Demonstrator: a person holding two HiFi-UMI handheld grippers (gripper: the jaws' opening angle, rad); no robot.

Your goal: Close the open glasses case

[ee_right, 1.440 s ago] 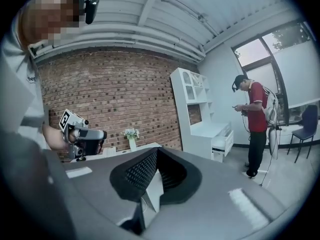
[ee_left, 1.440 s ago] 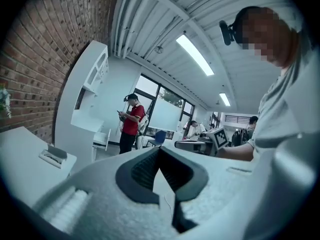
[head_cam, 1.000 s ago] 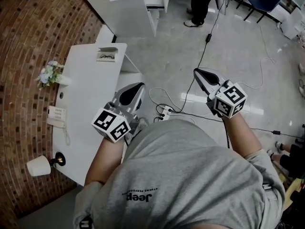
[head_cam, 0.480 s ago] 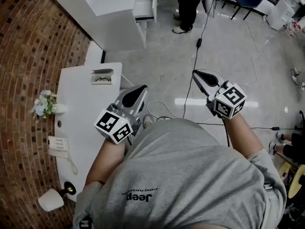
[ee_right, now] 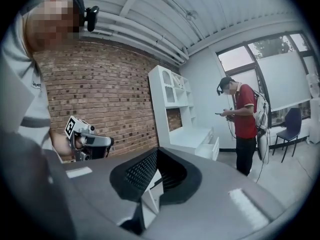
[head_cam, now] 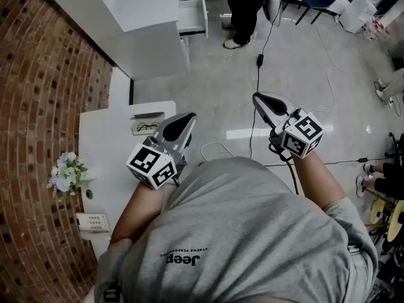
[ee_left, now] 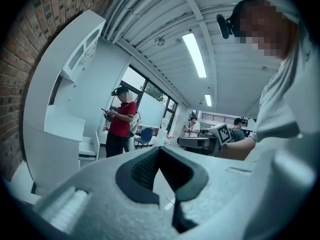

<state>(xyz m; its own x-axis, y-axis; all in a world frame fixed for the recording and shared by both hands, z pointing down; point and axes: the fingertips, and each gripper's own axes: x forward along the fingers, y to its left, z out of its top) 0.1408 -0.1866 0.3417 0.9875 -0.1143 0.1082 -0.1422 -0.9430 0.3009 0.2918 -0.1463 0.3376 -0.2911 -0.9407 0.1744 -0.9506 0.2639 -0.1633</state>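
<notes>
Brick wall [head_cam: 38, 93] runs down the left of the head view, with pale floor [head_cam: 328, 87] to the right. A white shelving unit [head_cam: 142, 40] stands at the top, one drawer [head_cam: 192, 14] pulled out. A bystander in a red top [head_cam: 243, 5] stands on the floor beyond it, with a cable [head_cam: 259, 62] trailing nearby.

The white bench [head_cam: 104, 147] sits against the brick. The operator's grey-shirted torso [head_cam: 240, 232] fills the lower frame, both forearms raised.

Left gripper [head_cam: 184, 117] is over the bench's right edge. Its own view shows the jaws [ee_left: 159, 150] closed tip to tip with nothing between them. Right gripper [head_cam: 260, 98] is out over the floor, well apart from the bench. Its jaws [ee_right: 157, 151] are likewise closed and empty.

Glasses case [head_cam: 148, 127] lies on the bench's far end, lid up, with spectacles visible inside. It is just left of the left gripper's tip, apart from it, and untouched.

Small flower bunch [head_cam: 66, 175] sits at the bench's wall side. A white keypad unit [head_cam: 93, 221] lies nearer the operator.
</notes>
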